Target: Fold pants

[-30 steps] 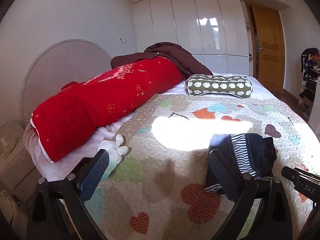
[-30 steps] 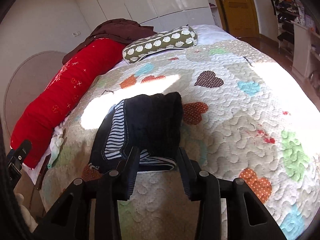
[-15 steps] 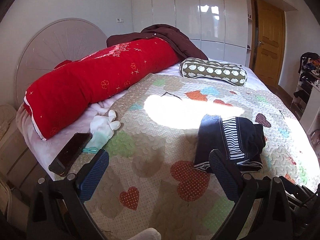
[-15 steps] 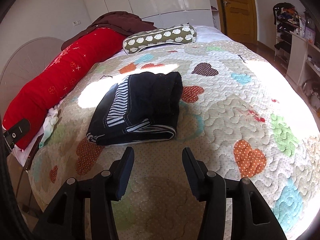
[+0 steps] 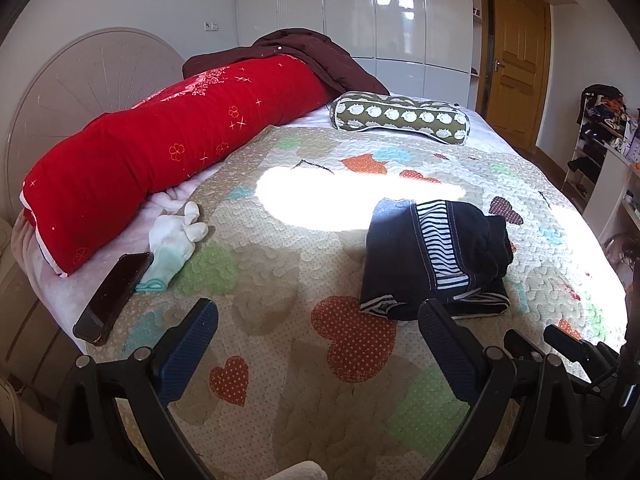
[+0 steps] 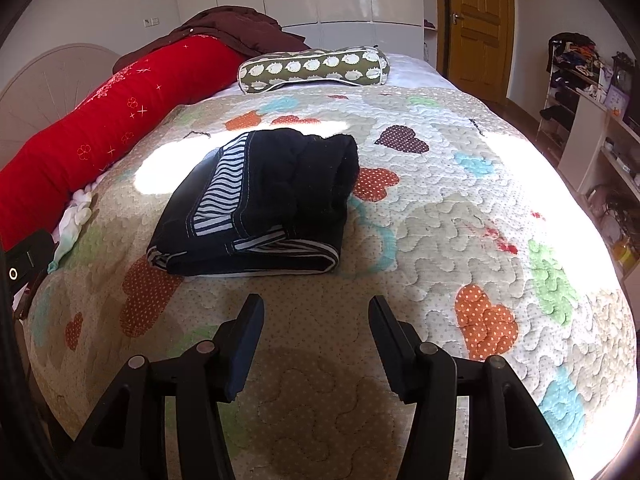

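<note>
- The folded pants lie on the quilt of the bed.
- The right claw is opening, nothing between its fingers.
- The left claw stands wide apart, empty.

The pants are dark matt cloth with a striped knit band. The quilt is stitched, puckered cotton. The red bolster looks soft with embroidery. The wardrobe doors are glossy white, the door varnished wood, and the phone shiny.
</note>
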